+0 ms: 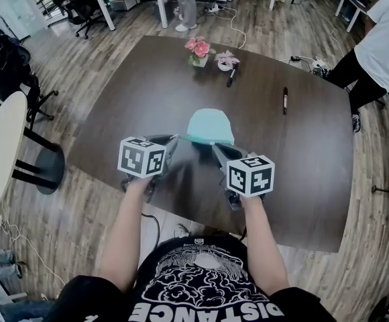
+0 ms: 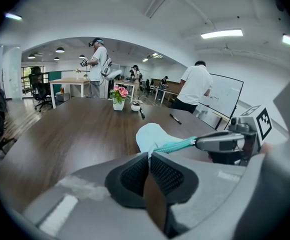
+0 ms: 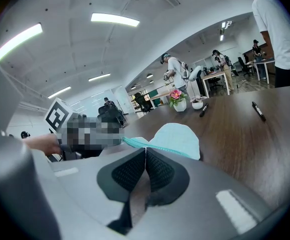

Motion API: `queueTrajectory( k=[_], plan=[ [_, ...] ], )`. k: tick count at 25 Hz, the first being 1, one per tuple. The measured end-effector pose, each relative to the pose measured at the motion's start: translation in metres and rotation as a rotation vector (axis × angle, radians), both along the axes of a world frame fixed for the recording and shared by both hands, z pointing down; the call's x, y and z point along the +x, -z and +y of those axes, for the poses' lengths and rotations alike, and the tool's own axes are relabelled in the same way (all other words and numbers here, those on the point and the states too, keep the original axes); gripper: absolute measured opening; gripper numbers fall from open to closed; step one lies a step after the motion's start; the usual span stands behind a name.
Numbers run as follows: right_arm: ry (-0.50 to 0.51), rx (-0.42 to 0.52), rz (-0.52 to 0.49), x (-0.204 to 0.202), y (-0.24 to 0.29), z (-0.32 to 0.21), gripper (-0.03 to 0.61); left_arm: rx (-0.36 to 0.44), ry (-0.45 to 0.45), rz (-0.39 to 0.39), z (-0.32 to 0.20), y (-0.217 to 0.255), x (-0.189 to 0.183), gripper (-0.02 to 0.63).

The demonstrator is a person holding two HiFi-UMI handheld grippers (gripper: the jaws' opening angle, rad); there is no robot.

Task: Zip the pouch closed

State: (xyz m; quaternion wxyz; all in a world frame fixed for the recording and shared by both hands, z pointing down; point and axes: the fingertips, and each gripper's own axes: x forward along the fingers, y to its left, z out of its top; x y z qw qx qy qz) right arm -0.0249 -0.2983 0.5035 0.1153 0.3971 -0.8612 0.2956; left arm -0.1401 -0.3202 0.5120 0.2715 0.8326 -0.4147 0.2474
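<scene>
The pouch (image 1: 210, 126) is soft, pale mint fabric. It has a rounded, dome-shaped far end and a straight near edge carrying a darker teal zipper band (image 2: 175, 145). It sits over the middle of the dark brown tabletop (image 1: 302, 180), well back from the pink flowers (image 1: 200, 49) near the far edge and from the black marker (image 1: 285, 99) toward the right edge.

The zipper band is the pouch's long line. It runs left to right, roughly parallel to the tabletop's near edge, and is pulled straight between your two grippers. The rounded end points away from you, toward the far edge.

Your left gripper (image 2: 149, 156) has its pads pressed together on the left corner of that edge, and a sliver of pale fabric shows at the tip between them. The rest of the pouch spreads out beyond and to the right of the fingers.

Your right gripper (image 3: 145, 149) is also closed tight, its tip meeting the right end of the zipper band. The band leaves that tip leftward, and the pouch body lies just past the fingertips. Which part of the zipper it pinches is too small to make out.

Both grippers come in from the near edge, angled downward, with the pouch between and just ahead of them.
</scene>
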Motion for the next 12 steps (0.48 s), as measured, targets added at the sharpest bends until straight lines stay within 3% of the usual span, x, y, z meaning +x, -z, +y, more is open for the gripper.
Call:
queueTrajectory(
  k=[12],
  plan=[
    [-0.006,-0.003,0.002,0.0029,-0.0004,0.0019,0.006,-0.005,0.018,0.004,0.0017,-0.0016,-0.0017,0.021]
  ],
)
